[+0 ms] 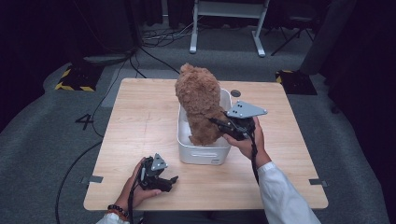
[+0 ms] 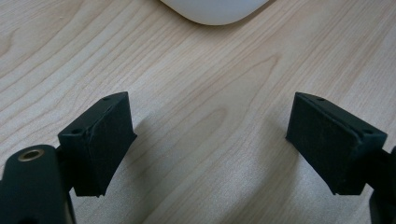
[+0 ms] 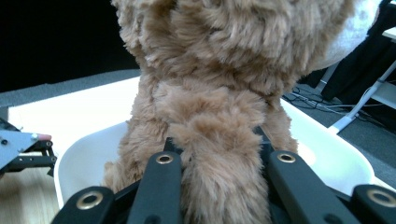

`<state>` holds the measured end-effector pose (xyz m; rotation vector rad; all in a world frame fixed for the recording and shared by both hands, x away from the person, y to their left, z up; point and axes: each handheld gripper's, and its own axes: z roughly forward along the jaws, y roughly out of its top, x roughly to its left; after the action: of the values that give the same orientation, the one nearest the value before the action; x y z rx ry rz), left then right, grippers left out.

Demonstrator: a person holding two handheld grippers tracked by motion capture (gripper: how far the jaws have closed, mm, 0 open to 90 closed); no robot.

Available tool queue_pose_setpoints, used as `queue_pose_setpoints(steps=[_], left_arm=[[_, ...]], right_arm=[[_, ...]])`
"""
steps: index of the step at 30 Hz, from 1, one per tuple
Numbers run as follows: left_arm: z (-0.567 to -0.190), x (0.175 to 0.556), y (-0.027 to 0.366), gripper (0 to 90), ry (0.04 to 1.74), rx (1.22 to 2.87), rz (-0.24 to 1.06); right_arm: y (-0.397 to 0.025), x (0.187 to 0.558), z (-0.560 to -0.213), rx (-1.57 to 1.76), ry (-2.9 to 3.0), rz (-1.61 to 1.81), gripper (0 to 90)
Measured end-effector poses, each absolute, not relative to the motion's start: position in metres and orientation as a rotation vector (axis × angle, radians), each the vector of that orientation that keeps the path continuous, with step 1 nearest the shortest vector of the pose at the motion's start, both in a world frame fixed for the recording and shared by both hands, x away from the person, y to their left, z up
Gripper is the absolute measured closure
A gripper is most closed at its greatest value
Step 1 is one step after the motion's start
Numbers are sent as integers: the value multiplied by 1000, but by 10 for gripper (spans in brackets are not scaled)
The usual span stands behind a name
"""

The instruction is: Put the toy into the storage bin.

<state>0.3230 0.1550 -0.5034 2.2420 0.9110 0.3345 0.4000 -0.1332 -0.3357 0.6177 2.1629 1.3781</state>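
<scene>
Room: dark studio, grey carpet, cables and a white stand leg along the top of the high view.
Surface: pale wooden table (image 1: pixel 140 121), centre of frame.
Toy: brown plush bear (image 1: pixel 200 105) stands in the white tub (image 1: pixel 201 155) at mid-frame, bottom end down inside it.
Right gripper (image 1: pixel 223 126): jaws pinch a furry limb of the bear, right of centre.
Left gripper (image 2: pixel 210 144): jaws spread wide over bare wood, lower left in the high view, holding nothing.
Doing it well: probably keep the pinch firm and move straight along the tub's height, so the fur clears the rim.
Axis: long axis near upright, head toward the frame's top, leaning slightly upper left.
</scene>
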Motion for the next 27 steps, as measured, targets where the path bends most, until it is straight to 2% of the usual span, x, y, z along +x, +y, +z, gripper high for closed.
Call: queue_pose_setpoints(steps=[27], left_arm=[[-503,323,155,147,910,2241,334]], right_arm=[[-111,410,-351,588,2360,1246,700]])
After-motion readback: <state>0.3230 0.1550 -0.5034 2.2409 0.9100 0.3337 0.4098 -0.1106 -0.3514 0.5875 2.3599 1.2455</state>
